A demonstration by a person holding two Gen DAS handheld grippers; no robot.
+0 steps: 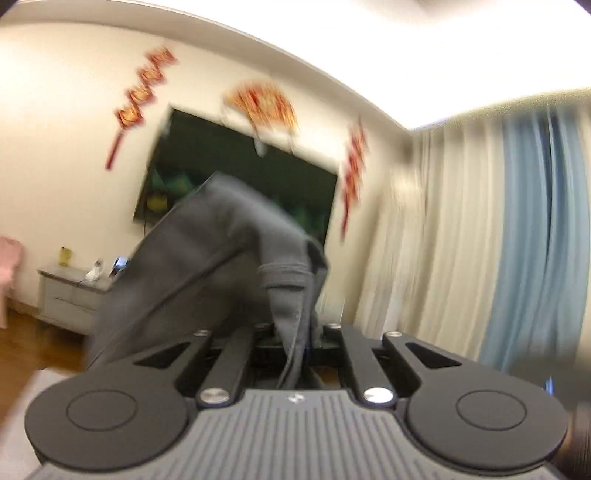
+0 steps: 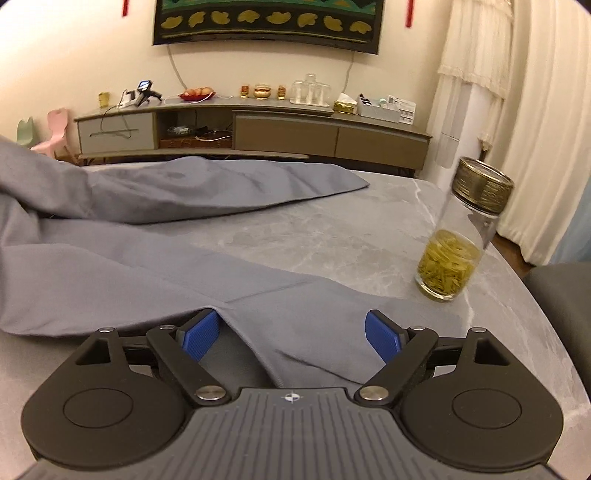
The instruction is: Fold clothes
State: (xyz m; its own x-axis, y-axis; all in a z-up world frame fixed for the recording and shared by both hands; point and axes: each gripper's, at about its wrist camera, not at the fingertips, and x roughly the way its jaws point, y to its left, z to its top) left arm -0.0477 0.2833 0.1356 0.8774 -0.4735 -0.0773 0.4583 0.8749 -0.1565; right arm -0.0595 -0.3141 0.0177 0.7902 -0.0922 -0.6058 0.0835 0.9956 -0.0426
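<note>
The garment, grey-blue cloth, lay spread over the marble surface in the right wrist view, reaching from 9 o'clock across to the middle, with one long panel running toward 1 o'clock and a hemmed edge lying between the right tongs. Those tongs stood wide open, blue pads well apart, gripping nothing, low over the cloth.

Only the left wrist view showed a lifted part of the garment: a bunched fold rose toward 12 o'clock and draped off to 8 o'clock, looking darker grey there. The left tongs were closed tight on it, the cloth pinched in the narrow gap between them. That view was tilted and blurred.

At 3 o'clock from the right tongs stood a glass bottle with a brass-coloured lid and yellow-green leaves at its bottom, upright on the surface, apart from the cloth. Beyond, at 12 o'clock, ran a low cabinet under a TV. The left view alone showed red hangings and curtains.
</note>
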